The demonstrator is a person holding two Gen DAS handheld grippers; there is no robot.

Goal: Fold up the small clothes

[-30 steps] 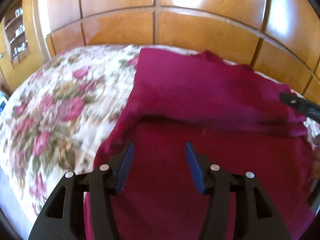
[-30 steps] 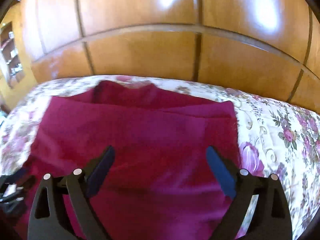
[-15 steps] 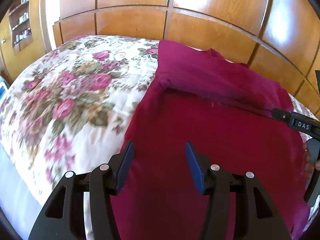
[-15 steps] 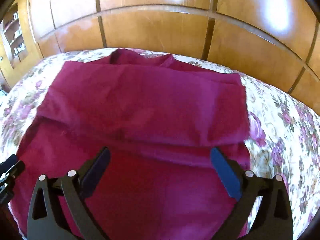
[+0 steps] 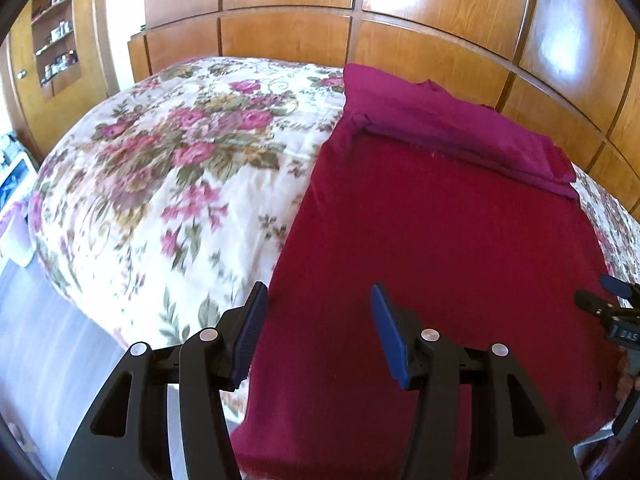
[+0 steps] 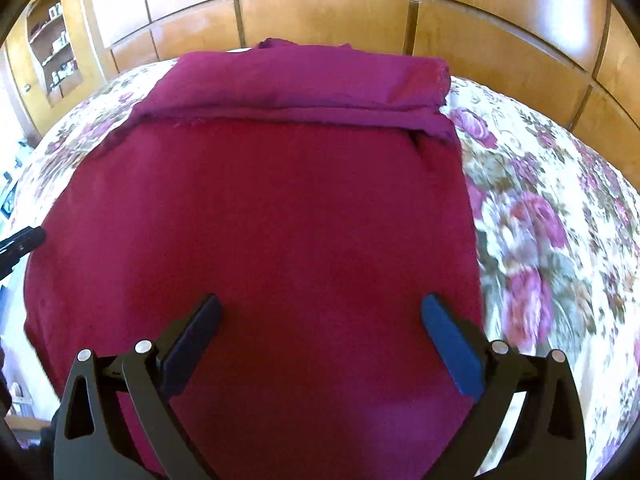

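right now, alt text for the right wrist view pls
A dark red garment lies flat on a floral bedspread, its far end folded over into a band. The open right gripper hovers above its near end, holding nothing; wooden panels stand behind.

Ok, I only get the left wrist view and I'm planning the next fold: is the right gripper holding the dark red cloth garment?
Observer: No. The right gripper is wide open over the dark red cloth garment, with nothing pinched.
Operator: Where is it relative to the garment's right edge?
Observer: Its right blue pad appears just inside that edge, and the floral quilt shows beyond it.
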